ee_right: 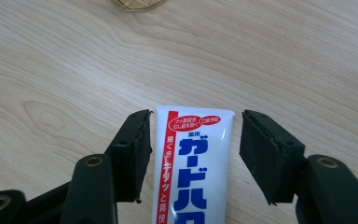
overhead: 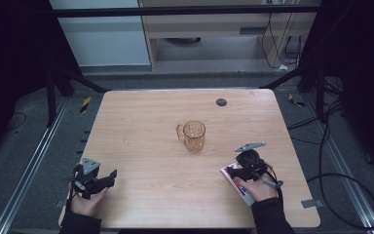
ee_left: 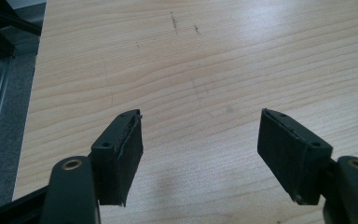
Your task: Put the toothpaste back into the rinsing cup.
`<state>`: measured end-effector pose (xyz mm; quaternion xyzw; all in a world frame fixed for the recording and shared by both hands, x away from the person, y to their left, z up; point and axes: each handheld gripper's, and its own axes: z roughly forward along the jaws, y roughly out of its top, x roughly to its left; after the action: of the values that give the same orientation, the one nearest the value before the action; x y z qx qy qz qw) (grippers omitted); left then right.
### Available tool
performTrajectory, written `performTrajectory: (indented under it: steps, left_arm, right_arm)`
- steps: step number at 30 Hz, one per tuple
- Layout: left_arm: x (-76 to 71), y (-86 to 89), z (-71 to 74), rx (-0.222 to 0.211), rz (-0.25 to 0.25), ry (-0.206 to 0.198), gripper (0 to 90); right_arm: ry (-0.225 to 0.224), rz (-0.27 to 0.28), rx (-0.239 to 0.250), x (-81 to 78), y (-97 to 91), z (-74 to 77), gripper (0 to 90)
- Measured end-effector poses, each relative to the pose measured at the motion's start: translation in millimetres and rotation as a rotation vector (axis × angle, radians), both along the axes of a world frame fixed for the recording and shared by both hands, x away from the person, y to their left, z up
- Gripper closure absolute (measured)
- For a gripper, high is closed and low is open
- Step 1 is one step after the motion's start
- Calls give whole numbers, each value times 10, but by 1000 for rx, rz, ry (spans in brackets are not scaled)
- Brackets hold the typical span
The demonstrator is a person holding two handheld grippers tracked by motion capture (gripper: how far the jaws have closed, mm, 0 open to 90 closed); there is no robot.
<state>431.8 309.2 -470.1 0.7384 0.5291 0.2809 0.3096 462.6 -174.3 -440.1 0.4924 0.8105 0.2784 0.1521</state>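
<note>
A white toothpaste tube with blue and red lettering lies flat on the wooden table, near its front right. My right gripper straddles the tube's end, with a thin gap at each pad, so it is open. In the high view that gripper sits over the tube, held in a hand. An amber glass mug stands upright mid-table, handle to the left, and its rim edge shows ahead of the right jaws. My left gripper rests at the front left, open over bare wood.
A small dark round disc sits near the table's far edge. A strip of grey tape marks the front right corner. Cables trail on the floor to the right, and metal rails run along both sides.
</note>
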Motion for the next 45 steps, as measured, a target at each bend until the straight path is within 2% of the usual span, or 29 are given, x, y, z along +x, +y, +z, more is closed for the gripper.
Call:
performTrajectory:
  steps: [6,18,23,38,45]
  left_arm:
    - [3,-3,-1,0,-3,1,298]
    - [3,-3,-5,2,-3,3,298]
    - [7,-2,-11,0,-5,6,298]
    - [14,-2,-17,1,-6,11,297]
    - [16,-4,-19,2,-7,13,297]
  right_arm:
    - [36,11,-29,56,27,-68,394]
    - [96,14,-47,44,7,-209,327]
    - [103,22,-53,46,15,-227,324]
    - [171,33,-84,71,35,-355,334]
    - [167,28,-97,75,40,-381,360]
